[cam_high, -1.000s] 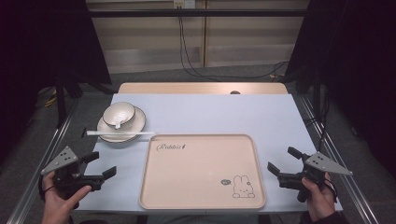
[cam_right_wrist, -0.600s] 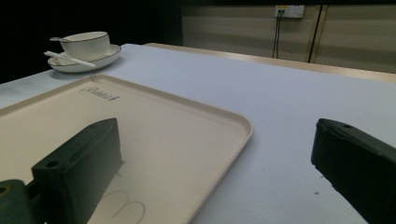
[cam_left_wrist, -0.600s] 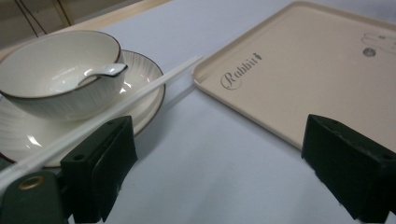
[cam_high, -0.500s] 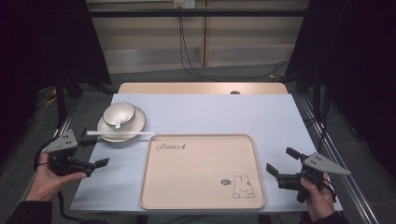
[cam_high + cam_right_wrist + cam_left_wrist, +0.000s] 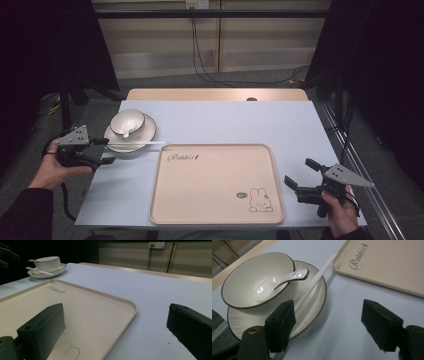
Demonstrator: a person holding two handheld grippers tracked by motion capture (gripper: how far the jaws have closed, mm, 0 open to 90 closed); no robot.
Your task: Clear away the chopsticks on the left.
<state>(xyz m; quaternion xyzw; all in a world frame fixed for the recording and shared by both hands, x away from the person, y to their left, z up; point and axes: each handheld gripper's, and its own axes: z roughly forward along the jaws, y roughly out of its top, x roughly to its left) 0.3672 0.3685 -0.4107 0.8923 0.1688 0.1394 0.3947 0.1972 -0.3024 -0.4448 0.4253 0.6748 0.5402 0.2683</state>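
White chopsticks [image 5: 136,145] lie across the plate's [image 5: 145,136] near rim, long axis running three to nine o'clock. Our left gripper [image 5: 106,151] sits at their nine o'clock end, jaws spread but just closing, nothing between them; the right gripper [image 5: 301,174] waits spread, well apart.

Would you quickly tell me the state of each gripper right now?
Left gripper: open, fingers just been closing, nothing between them, next to the plate.
Right gripper: open, holding nothing, by the tray.
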